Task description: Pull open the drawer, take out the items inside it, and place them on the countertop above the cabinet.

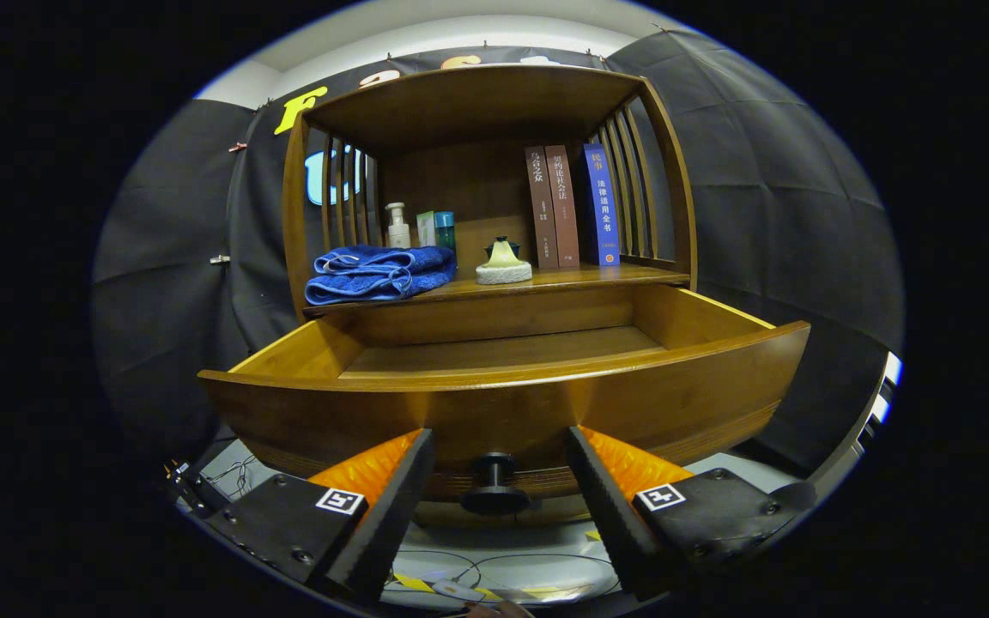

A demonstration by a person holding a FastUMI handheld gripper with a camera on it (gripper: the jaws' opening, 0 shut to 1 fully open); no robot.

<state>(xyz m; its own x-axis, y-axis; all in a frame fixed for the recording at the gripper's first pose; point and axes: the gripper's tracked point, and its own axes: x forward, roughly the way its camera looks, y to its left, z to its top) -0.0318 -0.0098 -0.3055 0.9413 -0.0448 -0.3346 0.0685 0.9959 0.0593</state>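
The wooden cabinet's drawer (494, 403) stands pulled out toward me, and its visible floor looks bare. Its dark round knob (494, 485) sits between my two fingers, with a gap on each side. My gripper (499, 442) is open, level with the drawer front, and touches nothing. On the countertop (615, 276) above the drawer lie a folded blue towel (379, 273) and a pale round item with a dark lid (504, 261).
At the back of the shelf stand a white pump bottle (397, 227), small teal and white containers (436, 228) and three upright books (570, 206). Slatted wooden sides and a top board enclose the shelf. Cables lie on the floor (494, 571) below the drawer.
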